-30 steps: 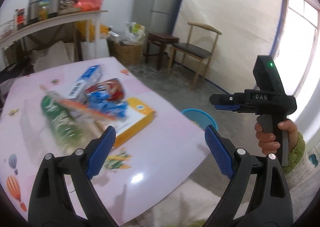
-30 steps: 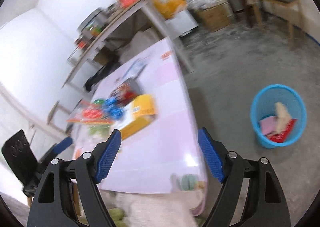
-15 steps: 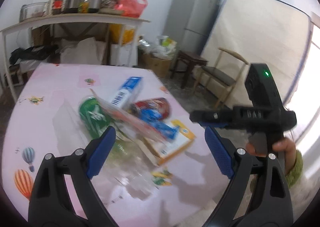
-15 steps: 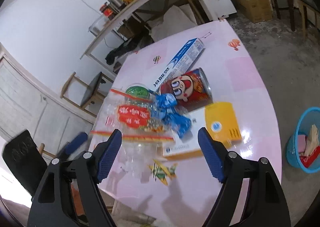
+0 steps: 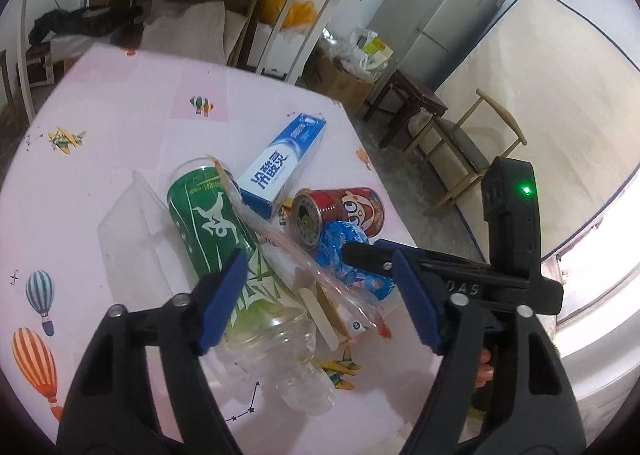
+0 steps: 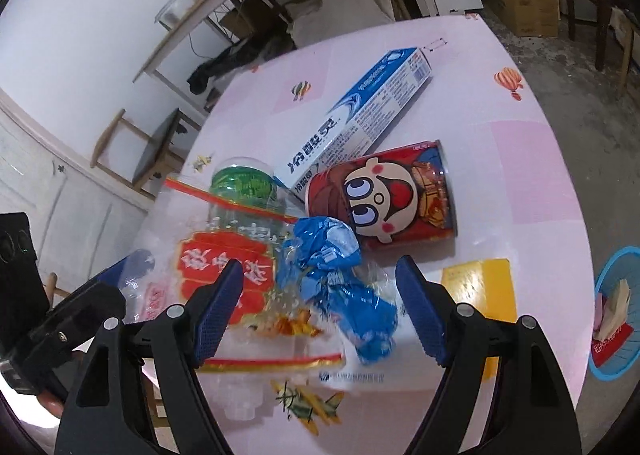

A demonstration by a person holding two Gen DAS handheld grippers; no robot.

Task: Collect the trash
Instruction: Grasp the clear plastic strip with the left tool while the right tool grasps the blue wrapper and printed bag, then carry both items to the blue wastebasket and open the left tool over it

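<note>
Right wrist: blue wrapper [image 6: 340, 279] between open right claw [image 6: 320, 311], probably untouched.

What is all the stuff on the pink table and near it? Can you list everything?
table: 1, pink, under the pile
toothpaste box: 1, blue-white, far side
can: 1, red cartoon, lying down
bottle: 1, clear with green label, lying down
blue wrapper: 1, crumpled, middle
clear bag: 1, red print, on the bottle
flat box: 1, yellow-white, underneath
bin: 1, blue, on floor
left gripper: open
right gripper: open
</note>
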